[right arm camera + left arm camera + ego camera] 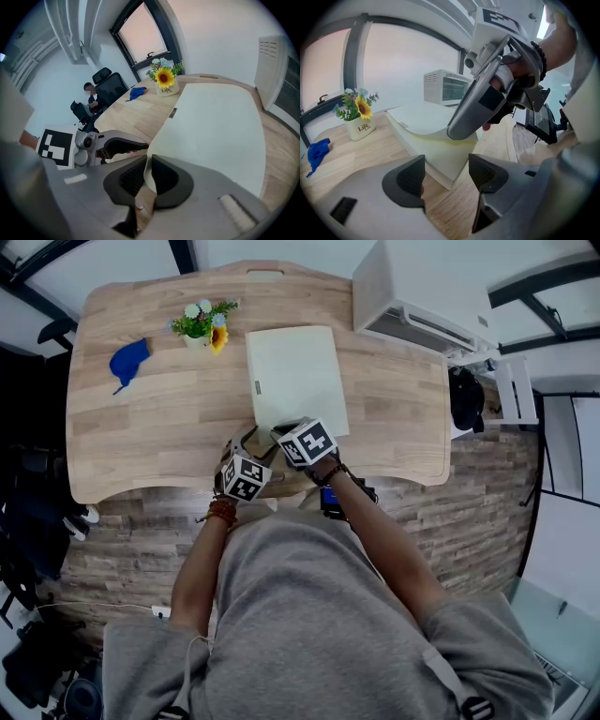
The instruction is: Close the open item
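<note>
Between the pads of the R tongs (pixel 149 176) sits the near corner of the cover (pixel 215 126) of a white book (pixel 295 371). The pads are nearly together, clamped on that thin edge. The corner is lifted a little and curls up off the pale page block beneath. The rest of the cover lies flat, stretching away ahead of the R tongs.

The L tongs (pixel 446 173) hover just left of the R tongs, jaws apart, w/ nothing btwn them. The book's near corner shows straight ahead past the gap, touching neither pad. Both tongs point down over the near edge of a wooden table (pixel 141 427), tips close to each other.

Ahead & left of the L tongs, beside the book's far end, stands a small white flower pot (pixel 358 124) w/ a sunflower. Farther left lies a blue cloth (pixel 316 152). Ahead & right of the R tongs, at the table's far corner, is a white box-shaped appliance (pixel 422 287). Well beyond the L tongs, off the table, stands a dark office chair (pixel 105 82).
</note>
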A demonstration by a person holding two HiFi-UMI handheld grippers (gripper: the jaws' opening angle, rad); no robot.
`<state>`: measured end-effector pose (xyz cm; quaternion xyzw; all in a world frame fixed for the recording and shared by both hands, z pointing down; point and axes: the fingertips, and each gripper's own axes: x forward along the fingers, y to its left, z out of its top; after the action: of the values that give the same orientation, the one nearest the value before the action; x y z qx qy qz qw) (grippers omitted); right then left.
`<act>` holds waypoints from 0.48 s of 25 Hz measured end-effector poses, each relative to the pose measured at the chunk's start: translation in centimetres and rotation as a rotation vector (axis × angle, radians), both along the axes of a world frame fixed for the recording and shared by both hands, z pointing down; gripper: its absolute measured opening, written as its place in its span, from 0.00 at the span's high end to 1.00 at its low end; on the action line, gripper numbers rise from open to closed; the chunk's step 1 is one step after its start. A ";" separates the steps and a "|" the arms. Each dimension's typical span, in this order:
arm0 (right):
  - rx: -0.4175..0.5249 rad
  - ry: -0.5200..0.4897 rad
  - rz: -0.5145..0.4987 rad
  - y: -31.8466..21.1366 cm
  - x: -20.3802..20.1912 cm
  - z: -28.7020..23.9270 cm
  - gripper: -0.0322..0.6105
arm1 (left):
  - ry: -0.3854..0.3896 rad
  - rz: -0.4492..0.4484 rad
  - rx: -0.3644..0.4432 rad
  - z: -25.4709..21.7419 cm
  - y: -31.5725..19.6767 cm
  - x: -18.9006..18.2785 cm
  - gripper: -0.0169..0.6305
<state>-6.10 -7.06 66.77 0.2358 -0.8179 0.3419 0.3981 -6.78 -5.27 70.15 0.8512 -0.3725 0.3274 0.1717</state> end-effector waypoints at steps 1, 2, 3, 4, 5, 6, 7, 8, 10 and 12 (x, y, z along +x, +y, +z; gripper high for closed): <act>-0.003 0.000 0.001 0.0 0.0 0.1 0.89 | 0.001 0.001 0.001 0.0 0.0 0.0 0.52; -0.006 0.000 0.001 0.0 0.0 0.2 0.89 | 0.002 0.002 0.002 0.0 0.0 0.0 0.52; -0.008 0.001 0.002 0.0 -0.1 0.3 0.89 | 0.003 0.003 0.002 0.0 0.0 0.1 0.52; -0.010 0.002 0.002 0.0 -0.1 0.4 0.89 | 0.003 0.004 0.002 0.0 0.0 0.1 0.52; -0.011 0.004 0.002 0.0 -0.1 0.4 0.89 | 0.003 0.005 0.002 0.0 0.0 0.1 0.52; -0.012 0.006 0.002 0.0 -0.1 0.5 0.89 | 0.004 0.006 0.002 0.0 0.0 0.1 0.52; -0.013 0.008 0.001 0.1 -0.2 0.5 0.89 | 0.005 0.007 0.002 0.0 0.1 0.1 0.52; -0.014 0.009 0.000 0.1 -0.2 0.5 0.89 | 0.007 0.007 0.002 -0.1 0.1 0.1 0.52; -0.017 0.010 -0.001 0.1 -0.3 0.6 0.89 | 0.012 0.008 0.005 -0.1 0.1 0.1 0.52; -0.018 0.013 -0.003 0.0 -0.4 0.7 0.89 | 0.015 0.008 0.007 -0.1 0.1 0.1 0.52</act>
<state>-6.51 -7.03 67.44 0.2332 -0.8126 0.3469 0.4061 -6.71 -5.21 70.04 0.8558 -0.3690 0.3202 0.1700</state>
